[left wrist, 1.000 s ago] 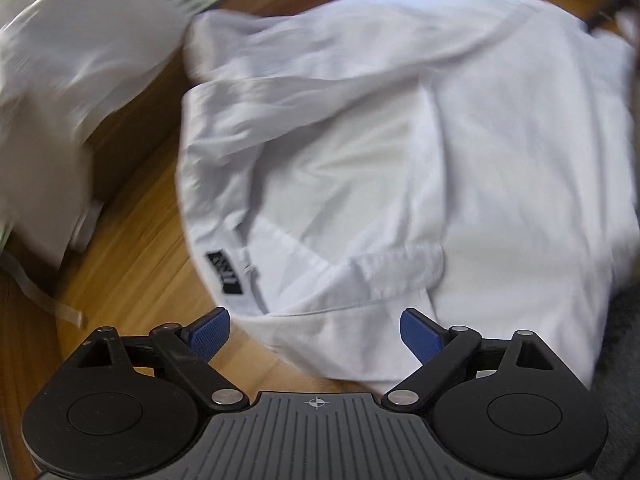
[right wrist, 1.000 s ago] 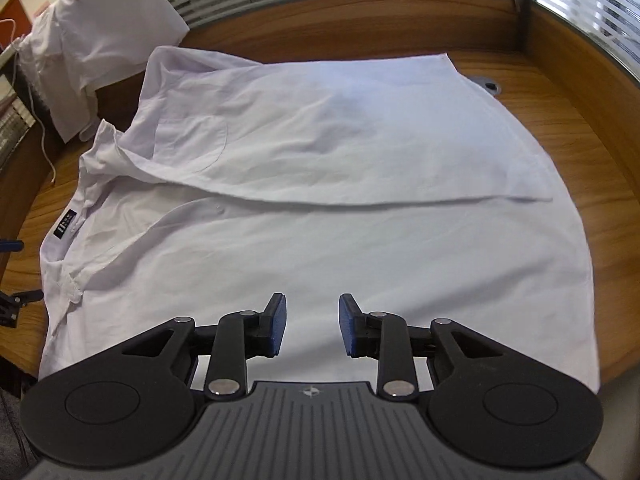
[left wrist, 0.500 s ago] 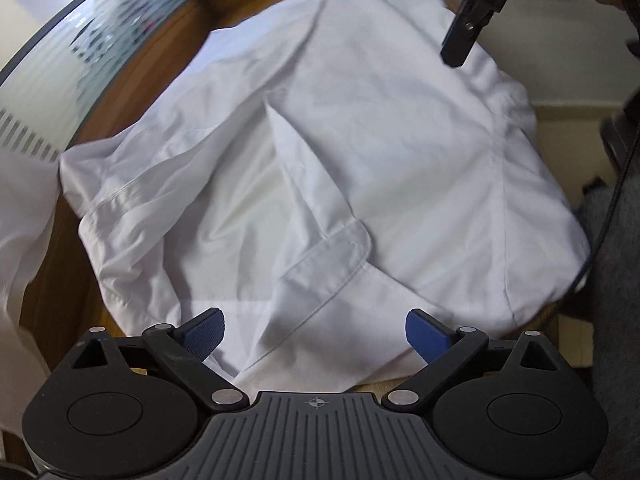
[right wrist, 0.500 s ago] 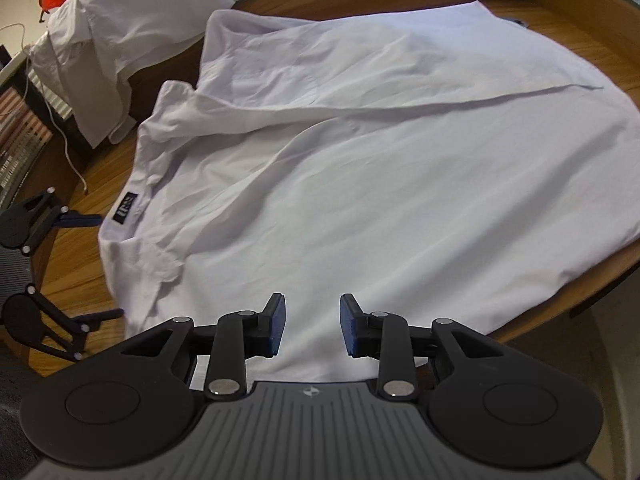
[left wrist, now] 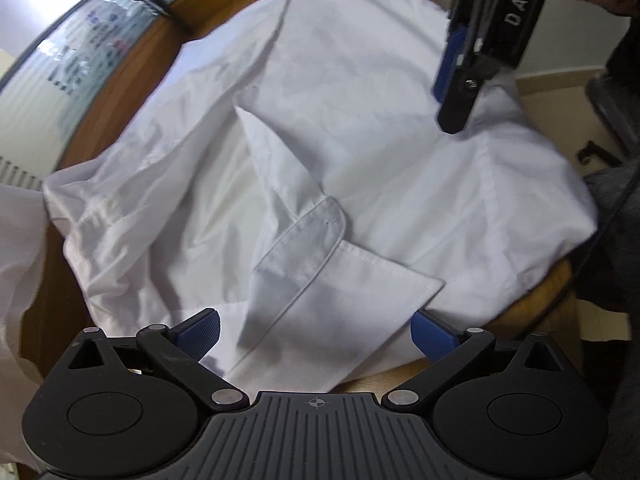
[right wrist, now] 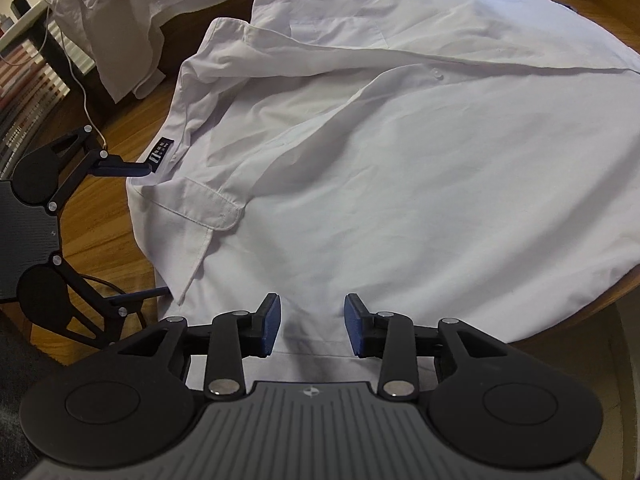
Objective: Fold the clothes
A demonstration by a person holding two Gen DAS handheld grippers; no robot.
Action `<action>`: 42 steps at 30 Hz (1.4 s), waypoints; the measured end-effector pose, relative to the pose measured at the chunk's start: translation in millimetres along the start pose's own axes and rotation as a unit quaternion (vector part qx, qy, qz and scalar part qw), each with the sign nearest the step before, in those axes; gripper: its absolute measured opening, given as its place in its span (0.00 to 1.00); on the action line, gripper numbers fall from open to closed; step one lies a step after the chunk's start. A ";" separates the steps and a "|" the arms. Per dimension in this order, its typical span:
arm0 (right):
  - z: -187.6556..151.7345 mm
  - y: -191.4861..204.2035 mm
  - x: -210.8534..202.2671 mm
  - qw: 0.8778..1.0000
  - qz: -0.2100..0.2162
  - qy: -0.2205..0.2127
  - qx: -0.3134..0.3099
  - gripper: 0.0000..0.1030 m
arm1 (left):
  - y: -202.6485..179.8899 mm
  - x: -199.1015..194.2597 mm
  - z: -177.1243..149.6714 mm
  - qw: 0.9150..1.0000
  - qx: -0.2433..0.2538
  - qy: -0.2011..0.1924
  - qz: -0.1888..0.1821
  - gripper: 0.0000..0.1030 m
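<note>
Lying spread across the round wooden desk (right wrist: 100, 216), the white shirt (right wrist: 400, 160) covers most of the top, collar end toward the desk's left edge in the right wrist view and hem end running off toward the far right, so its long axis crosses the desk from left to right there. The near side hangs over the desk's front edge, and the hem is cut off by the frame. The collar (right wrist: 192, 208) lies folded flat with its point toward the front edge; a dark label (right wrist: 160, 154) sits just inside the neck. One small button (right wrist: 436, 76) shows on the placket; any others are too small to make out. Sleeves cannot be told apart from the body folds. A second white garment (right wrist: 120, 12) is heaped at the far left edge, partly out of frame. The left gripper (left wrist: 316, 332) hangs over the collar's point, its jaws opening and already spread wide, blue pads (left wrist: 198, 334) either side of the cloth and not pressing it. The right gripper (right wrist: 312, 328) is over the shirt's near edge, jaws opening, partly apart, cloth below the gap but not pinched. From the left wrist view only one of its fingers shows, above the shirt's shoulder area; whether its tip touches cloth cannot be told.
</note>
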State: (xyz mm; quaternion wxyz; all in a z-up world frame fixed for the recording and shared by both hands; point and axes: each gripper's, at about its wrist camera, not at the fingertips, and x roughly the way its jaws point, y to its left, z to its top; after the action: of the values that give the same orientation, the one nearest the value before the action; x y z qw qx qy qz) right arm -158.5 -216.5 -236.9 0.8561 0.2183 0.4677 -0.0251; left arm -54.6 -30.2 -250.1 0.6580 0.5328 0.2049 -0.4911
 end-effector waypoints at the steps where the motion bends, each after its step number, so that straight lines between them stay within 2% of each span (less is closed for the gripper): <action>1: 0.2 0.5 0.4 1.000 0.000 0.000 -0.002 0.39 | 0.5 0.1 -0.8 1.000 -0.002 -0.003 0.011 0.99; 4: -2.1 4.3 2.6 1.000 -0.004 0.005 -0.016 0.40 | 6.5 3.4 -4.0 0.998 -0.021 -0.005 0.056 0.96; 6: -4.3 7.2 4.2 0.999 -0.009 0.010 -0.031 0.40 | 19.1 6.2 -6.4 0.995 -0.057 0.000 0.078 0.90; 9: -6.8 7.5 6.4 0.999 -0.013 0.018 -0.038 0.40 | 45.2 11.8 -13.4 0.987 -0.147 0.018 0.062 0.84; 11: -8.7 6.7 7.5 0.999 -0.014 0.022 -0.040 0.40 | 61.3 16.7 -18.4 0.976 -0.209 0.035 0.044 0.83; 16: -14.5 7.2 7.6 0.998 -0.015 0.024 -0.051 0.39 | 83.5 23.4 -34.0 0.937 -0.343 0.062 0.018 0.82; 18: -15.2 8.2 7.9 0.998 -0.015 0.025 -0.052 0.39 | 83.8 15.9 -34.5 0.932 -0.358 0.055 0.018 0.82; 21: -15.0 7.6 7.4 0.998 -0.013 0.030 -0.052 0.39 | 90.8 -8.4 -38.5 0.924 -0.382 0.014 0.015 0.82; 23: -13.0 8.0 7.5 0.998 -0.010 0.033 -0.050 0.39 | 102.1 -21.9 -44.0 0.914 -0.405 -0.012 0.016 0.84; 27: -10.2 4.7 7.2 0.998 -0.003 0.039 -0.049 0.39 | 130.8 -24.3 -51.1 0.898 -0.436 -0.019 0.046 0.87; 33: -7.9 2.2 10.8 0.998 0.006 0.041 -0.039 0.39 | 173.1 15.2 -53.3 0.881 -0.467 -0.017 0.068 0.86; 37: -8.6 4.1 10.9 0.998 0.001 0.039 -0.042 0.39 | 193.4 47.0 -53.2 0.861 -0.506 -0.033 0.047 0.82; 40: -8.5 6.2 11.2 0.998 -0.004 0.040 -0.046 0.40 | 201.4 65.3 -53.1 0.853 -0.521 -0.035 0.029 0.80; 42: -8.0 7.4 11.6 0.998 -0.007 0.040 -0.045 0.40 | 206.1 72.5 -53.2 0.850 -0.525 -0.040 0.016 0.77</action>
State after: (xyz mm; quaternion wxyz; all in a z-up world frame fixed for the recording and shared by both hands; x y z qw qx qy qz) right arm -156.5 -204.8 -247.5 0.8453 0.1772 0.5040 -0.0007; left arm 168.6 -23.6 -223.1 0.8551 0.0911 0.3973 -0.3205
